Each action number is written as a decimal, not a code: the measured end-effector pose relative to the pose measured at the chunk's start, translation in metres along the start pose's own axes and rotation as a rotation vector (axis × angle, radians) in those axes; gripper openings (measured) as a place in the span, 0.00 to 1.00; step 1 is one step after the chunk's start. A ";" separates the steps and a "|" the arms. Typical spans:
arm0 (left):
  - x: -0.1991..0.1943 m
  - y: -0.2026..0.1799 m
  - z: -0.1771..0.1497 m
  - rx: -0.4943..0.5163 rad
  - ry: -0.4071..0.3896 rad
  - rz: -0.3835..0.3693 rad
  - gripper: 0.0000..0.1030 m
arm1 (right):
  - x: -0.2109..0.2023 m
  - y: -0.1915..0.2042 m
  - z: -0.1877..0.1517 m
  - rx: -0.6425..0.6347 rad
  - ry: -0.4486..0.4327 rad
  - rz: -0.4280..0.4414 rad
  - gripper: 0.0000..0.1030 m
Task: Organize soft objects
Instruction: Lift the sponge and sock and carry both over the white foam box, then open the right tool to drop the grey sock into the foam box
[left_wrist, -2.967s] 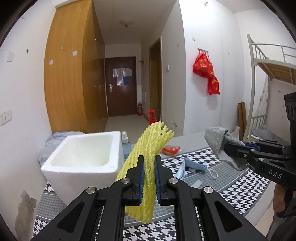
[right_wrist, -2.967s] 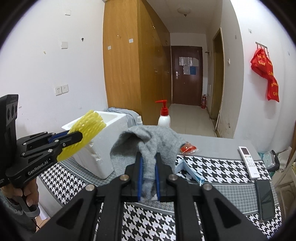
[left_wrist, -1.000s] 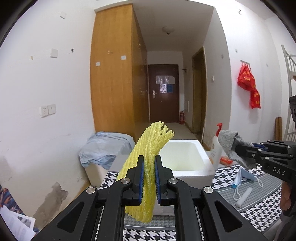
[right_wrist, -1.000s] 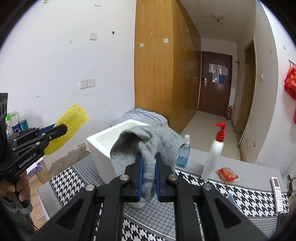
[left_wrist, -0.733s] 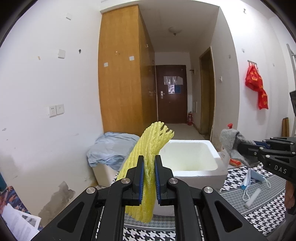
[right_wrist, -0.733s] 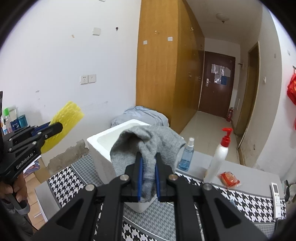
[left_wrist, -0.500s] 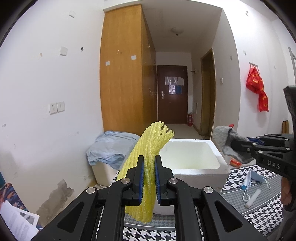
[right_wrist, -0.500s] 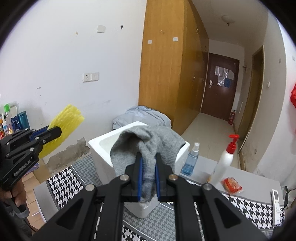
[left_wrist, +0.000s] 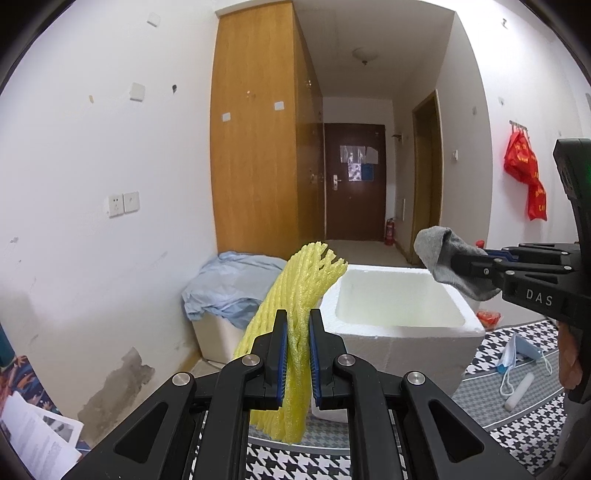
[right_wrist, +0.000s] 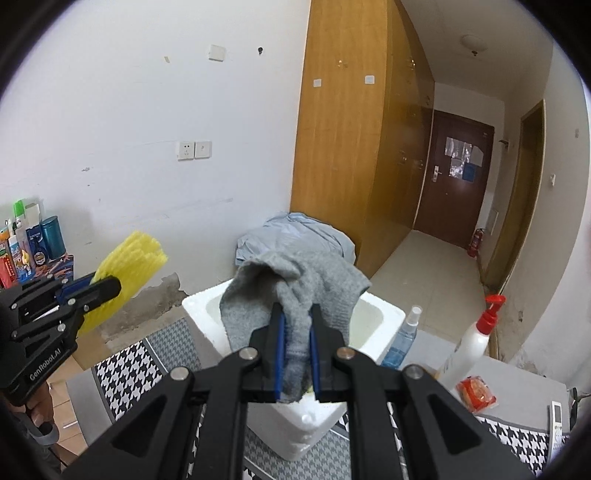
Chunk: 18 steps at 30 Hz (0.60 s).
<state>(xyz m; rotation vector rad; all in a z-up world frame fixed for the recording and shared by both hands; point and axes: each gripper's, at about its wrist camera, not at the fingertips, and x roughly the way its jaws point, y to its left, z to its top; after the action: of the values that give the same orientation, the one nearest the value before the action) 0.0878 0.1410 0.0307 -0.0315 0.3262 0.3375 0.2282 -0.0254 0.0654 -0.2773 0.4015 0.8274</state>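
My left gripper (left_wrist: 295, 325) is shut on a yellow foam net sleeve (left_wrist: 295, 291), held above the table just left of the white foam box (left_wrist: 399, 332). My right gripper (right_wrist: 295, 321) is shut on a grey sock (right_wrist: 295, 284), held over the foam box (right_wrist: 380, 325). In the left wrist view the right gripper (left_wrist: 469, 266) with the sock (left_wrist: 443, 254) hangs over the box's far right rim. In the right wrist view the left gripper (right_wrist: 107, 288) with the yellow sleeve (right_wrist: 129, 266) is left of the box. The box's inside looks empty where visible.
A blue face mask (left_wrist: 521, 350) and a white roll (left_wrist: 521, 391) lie on the houndstooth table cloth (left_wrist: 517, 424). A blue spray bottle (right_wrist: 402, 339), a red-capped pump bottle (right_wrist: 469, 343), a red packet (right_wrist: 476, 395) and a remote (right_wrist: 557, 417) stand beyond the box. A blue-covered bin (left_wrist: 229, 291) sits left.
Both grippers have swung left and closer to the foam box. The right gripper with the sock now hangs over the box's rim. Both grips are unchanged.
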 end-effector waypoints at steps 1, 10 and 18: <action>0.001 0.000 0.000 0.000 0.000 0.000 0.11 | 0.002 -0.001 0.001 0.004 -0.002 0.002 0.14; 0.007 0.004 -0.001 0.001 0.005 -0.001 0.11 | 0.017 -0.007 0.004 0.024 0.000 0.016 0.14; 0.009 0.004 -0.001 -0.004 0.008 0.005 0.11 | 0.033 -0.015 0.006 0.063 0.034 0.024 0.15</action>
<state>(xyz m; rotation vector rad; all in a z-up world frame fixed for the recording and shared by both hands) 0.0944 0.1476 0.0265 -0.0362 0.3333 0.3430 0.2614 -0.0113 0.0569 -0.2289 0.4622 0.8326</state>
